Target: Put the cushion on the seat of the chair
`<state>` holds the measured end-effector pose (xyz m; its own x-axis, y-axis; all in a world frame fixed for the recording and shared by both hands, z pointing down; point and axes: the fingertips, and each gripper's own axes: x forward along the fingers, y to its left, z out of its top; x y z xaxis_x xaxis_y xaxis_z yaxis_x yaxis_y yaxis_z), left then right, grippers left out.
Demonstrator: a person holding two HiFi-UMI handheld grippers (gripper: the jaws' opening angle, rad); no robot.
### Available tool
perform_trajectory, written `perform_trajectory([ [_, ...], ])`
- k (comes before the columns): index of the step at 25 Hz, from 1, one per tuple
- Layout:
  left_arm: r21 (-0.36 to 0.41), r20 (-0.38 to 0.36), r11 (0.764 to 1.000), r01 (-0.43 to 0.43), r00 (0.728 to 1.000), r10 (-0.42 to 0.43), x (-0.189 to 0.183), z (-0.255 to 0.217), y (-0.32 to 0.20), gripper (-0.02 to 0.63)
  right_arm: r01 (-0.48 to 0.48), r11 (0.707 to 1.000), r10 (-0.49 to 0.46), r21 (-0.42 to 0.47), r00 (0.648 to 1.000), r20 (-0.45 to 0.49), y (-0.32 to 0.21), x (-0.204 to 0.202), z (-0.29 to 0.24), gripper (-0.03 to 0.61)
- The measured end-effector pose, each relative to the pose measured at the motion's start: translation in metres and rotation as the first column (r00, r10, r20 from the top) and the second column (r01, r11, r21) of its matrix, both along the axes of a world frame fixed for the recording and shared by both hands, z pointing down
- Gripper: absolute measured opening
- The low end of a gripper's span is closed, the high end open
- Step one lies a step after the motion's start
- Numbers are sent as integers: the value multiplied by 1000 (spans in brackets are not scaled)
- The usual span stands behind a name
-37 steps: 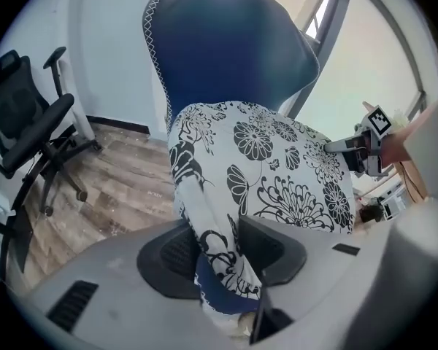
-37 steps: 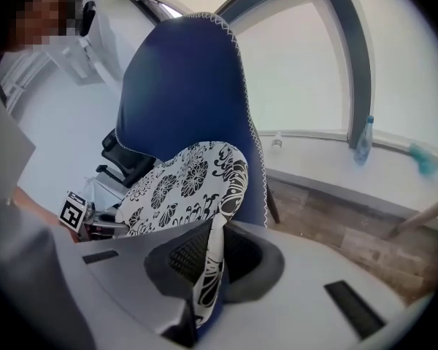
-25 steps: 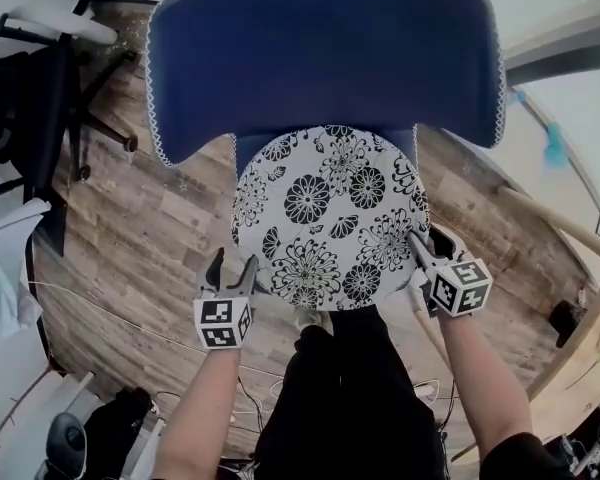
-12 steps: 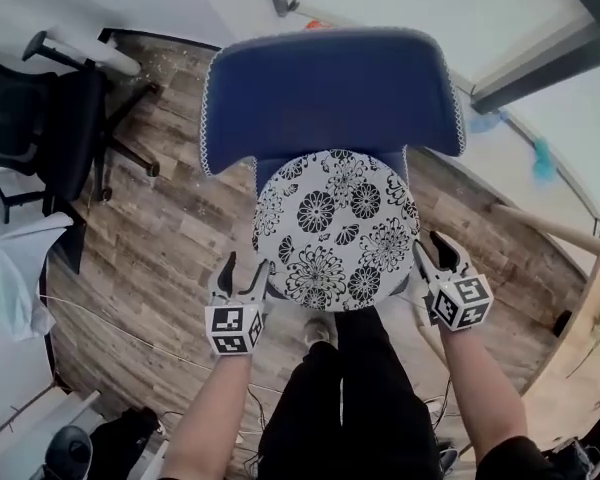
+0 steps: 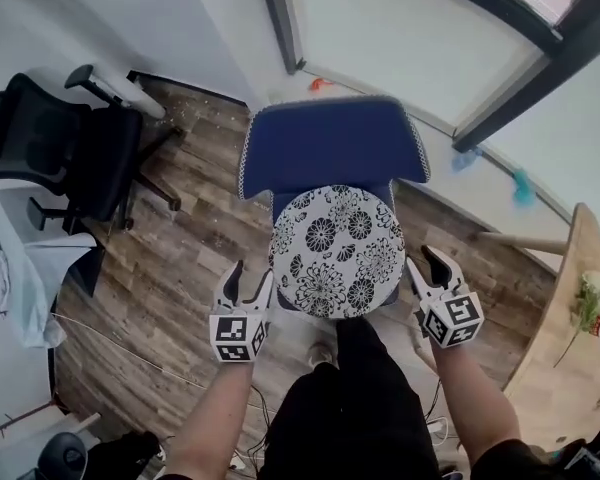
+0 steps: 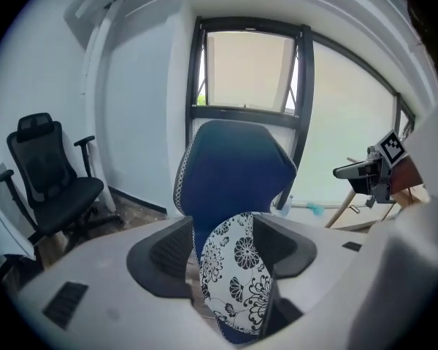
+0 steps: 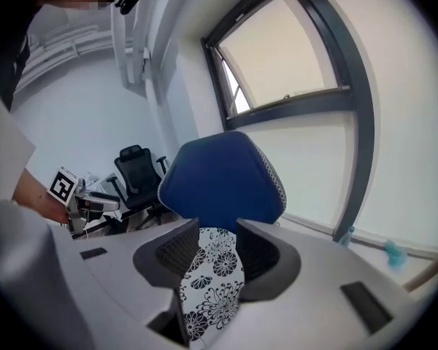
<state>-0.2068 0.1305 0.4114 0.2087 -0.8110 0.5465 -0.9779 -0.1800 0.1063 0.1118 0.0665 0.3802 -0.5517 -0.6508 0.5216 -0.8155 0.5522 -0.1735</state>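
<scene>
Head view: the round, flower-patterned cushion [image 5: 337, 252] lies flat on the seat of the blue chair [image 5: 330, 148], printed face up. Being round, it has no long axis. The left gripper [image 5: 248, 280] sits just off its front-left edge and the right gripper [image 5: 427, 264] just off its front-right edge. Neither touches it. Both point toward the chair's backrest. The person's legs fill the space between and behind the grippers. Bare wooden floor [image 5: 170, 268] lies open outward of the left gripper, with a black office chair [image 5: 70, 153] well beyond. A wooden table edge [image 5: 565, 308] stands well outward of the right gripper.

Left gripper view: the jaws stand wide apart and grip nothing. Through the gap the cushion [image 6: 237, 283] shows ahead with the backrest rising behind it. Window wall closes the far side.

Right gripper view: these jaws are likewise spread and empty. The cushion [image 7: 212, 283] is framed between them, ahead, with the backrest and a dark window frame [image 7: 350, 122] beyond.
</scene>
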Motion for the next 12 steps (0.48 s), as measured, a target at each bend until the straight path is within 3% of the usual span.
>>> perform_trajectory([
  [12, 130, -6, 991, 8, 1000, -7, -21, -114, 30, 258, -12, 997, 6, 80, 997, 73, 23, -15, -112, 172],
])
